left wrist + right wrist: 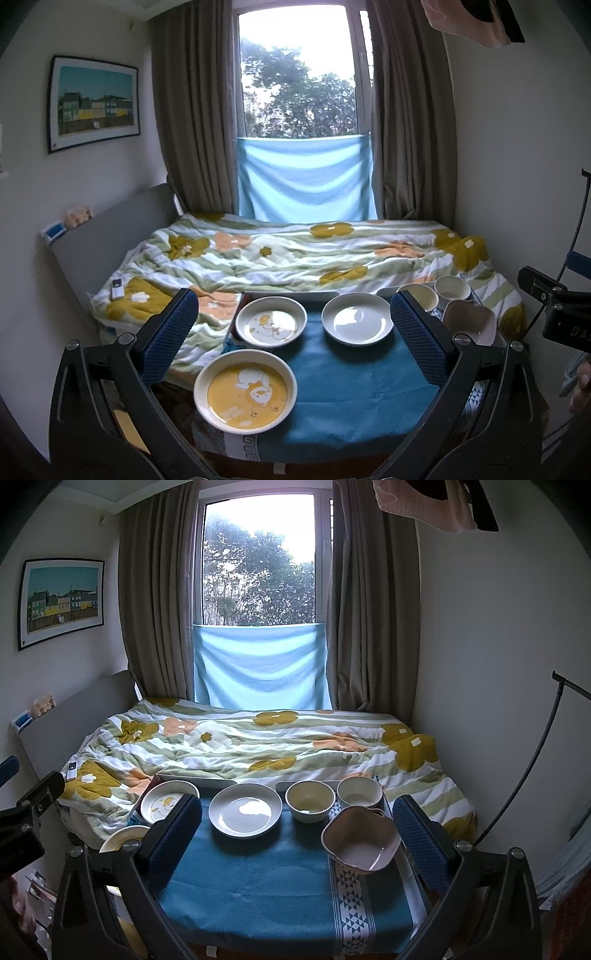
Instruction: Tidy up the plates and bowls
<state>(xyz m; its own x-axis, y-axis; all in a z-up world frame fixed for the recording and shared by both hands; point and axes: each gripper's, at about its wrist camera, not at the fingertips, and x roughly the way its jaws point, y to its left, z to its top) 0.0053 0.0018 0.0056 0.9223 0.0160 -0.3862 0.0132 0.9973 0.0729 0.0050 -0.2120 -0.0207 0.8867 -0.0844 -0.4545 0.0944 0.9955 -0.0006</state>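
On a small table under a teal cloth [343, 398] lie a yellow plate with a duck picture [245, 391], a white plate with a duck picture [271, 321] and a plain white plate [356, 319]. The plain white plate [245, 809] sits left of two round cream bowls [310, 800] [359, 792] and a pinkish wavy-edged bowl [361, 838]. My left gripper [293, 317] hangs open above the plates, holding nothing. My right gripper [297, 823] is also open and empty, its fingers flanking the plain plate and the bowls.
A bed with a flowered quilt [258, 738] lies right behind the table, a remote [117, 288] on its left side. Curtains and a window with a light blue cloth [258, 664] stand at the back. A patterned runner [351, 904] edges the table's right.
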